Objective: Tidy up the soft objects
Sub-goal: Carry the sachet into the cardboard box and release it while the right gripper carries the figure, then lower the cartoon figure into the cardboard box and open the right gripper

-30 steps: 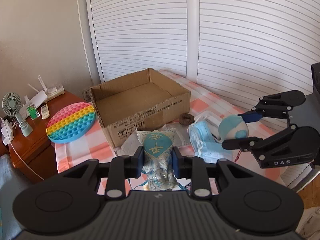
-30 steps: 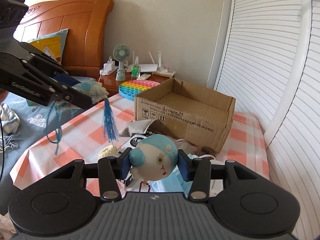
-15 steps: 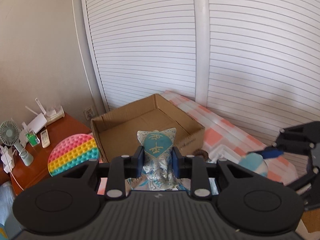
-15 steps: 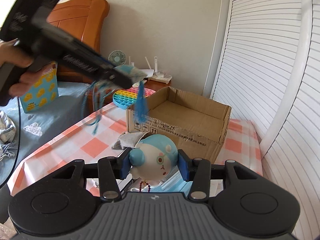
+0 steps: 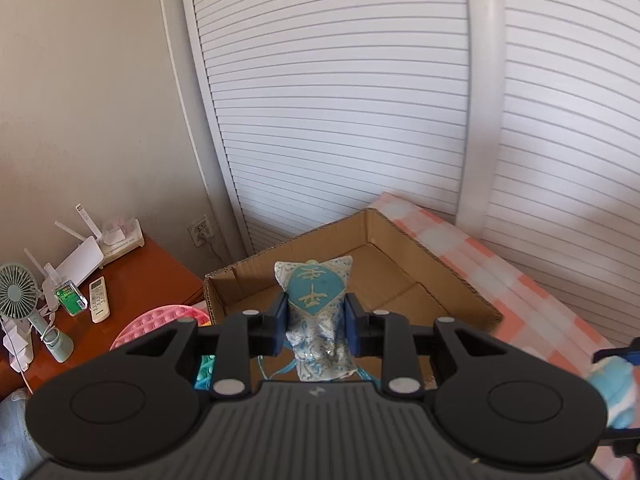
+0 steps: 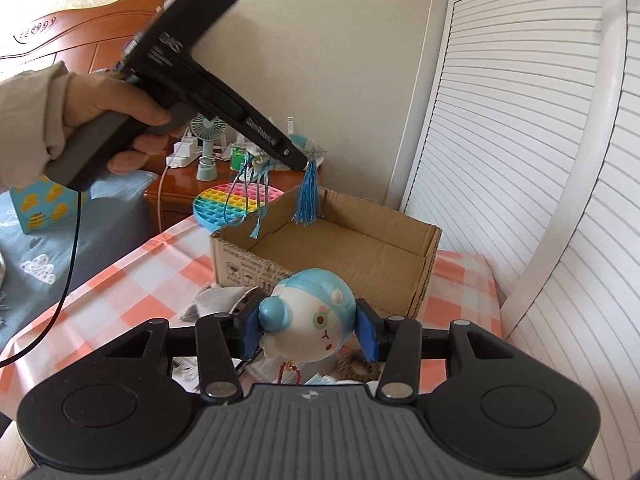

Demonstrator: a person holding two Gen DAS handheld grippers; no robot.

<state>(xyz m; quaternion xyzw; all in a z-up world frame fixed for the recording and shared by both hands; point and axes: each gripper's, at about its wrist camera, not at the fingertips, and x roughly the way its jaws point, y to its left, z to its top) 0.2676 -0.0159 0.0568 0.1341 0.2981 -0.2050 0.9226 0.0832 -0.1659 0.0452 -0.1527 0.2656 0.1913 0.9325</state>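
Observation:
My left gripper [image 5: 315,322] is shut on a blue and white embroidered sachet [image 5: 314,304] and holds it above the open cardboard box [image 5: 404,280]. In the right wrist view the left gripper [image 6: 302,160] hangs over the box's [image 6: 360,256] left end, with the sachet's blue tassel [image 6: 307,196] dangling over it. My right gripper [image 6: 308,330] is shut on a blue and white squishy doll head [image 6: 316,320], held in front of the box's near wall. The box looks empty inside.
The box stands on a table with an orange and white checked cloth [image 6: 132,280]. A rainbow pop-it mat [image 6: 232,204] lies left of the box. A wooden nightstand [image 5: 132,280] holds a fan [image 5: 18,292], router and remote. Louvred doors [image 5: 360,100] stand behind. Small items lie under my right gripper.
My left gripper has risen and moved forward with the sachet, from in front of the box to above it. My right gripper has moved slightly closer to the box with the doll head.

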